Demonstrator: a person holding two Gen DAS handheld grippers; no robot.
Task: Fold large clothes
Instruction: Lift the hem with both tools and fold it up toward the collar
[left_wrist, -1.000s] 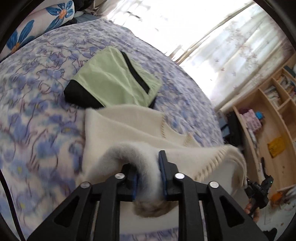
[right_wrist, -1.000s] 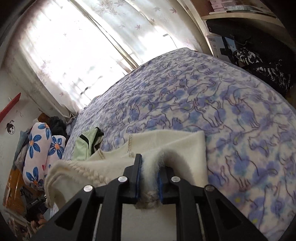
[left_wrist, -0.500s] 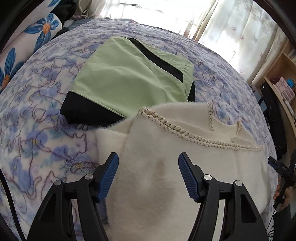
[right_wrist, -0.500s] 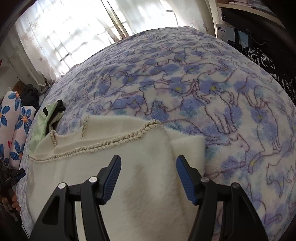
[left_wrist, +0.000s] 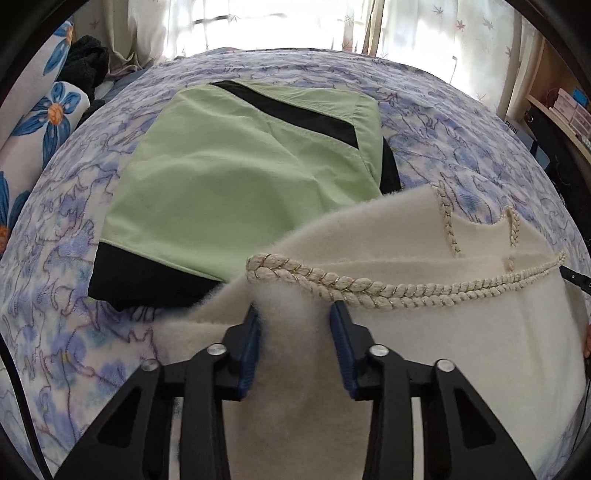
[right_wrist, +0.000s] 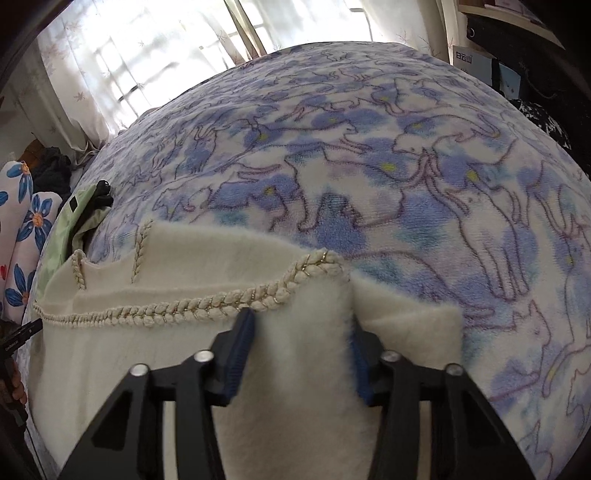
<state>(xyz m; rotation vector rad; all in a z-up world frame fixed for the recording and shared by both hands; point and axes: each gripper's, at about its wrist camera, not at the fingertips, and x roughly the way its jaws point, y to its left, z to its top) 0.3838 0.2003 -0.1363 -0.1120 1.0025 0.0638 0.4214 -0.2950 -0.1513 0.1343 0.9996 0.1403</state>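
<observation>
A cream fleecy garment (left_wrist: 424, 332) with braided rope trim lies folded on the bed. My left gripper (left_wrist: 295, 332) is closing, and its blue pads press a bunched ridge of the cream cloth just under the trim's left corner. In the right wrist view the same garment (right_wrist: 147, 350) spreads to the left. My right gripper (right_wrist: 301, 332) is closing too, its pads pinching a hump of cloth below the trim's right corner (right_wrist: 321, 262). The cloth under both grippers is hidden.
A folded light-green garment (left_wrist: 229, 184) with black panels lies just beyond the cream one, partly under its edge. A blue cat-print blanket (right_wrist: 406, 166) covers the bed. Flowered pillows (left_wrist: 44, 122) sit at the left, curtains behind, shelves (left_wrist: 565, 110) at the right.
A second ago both grippers held raised folds of the cream garment. They let go and spread wide over the laid-down cloth, then dropped and closed on its trimmed edge.
</observation>
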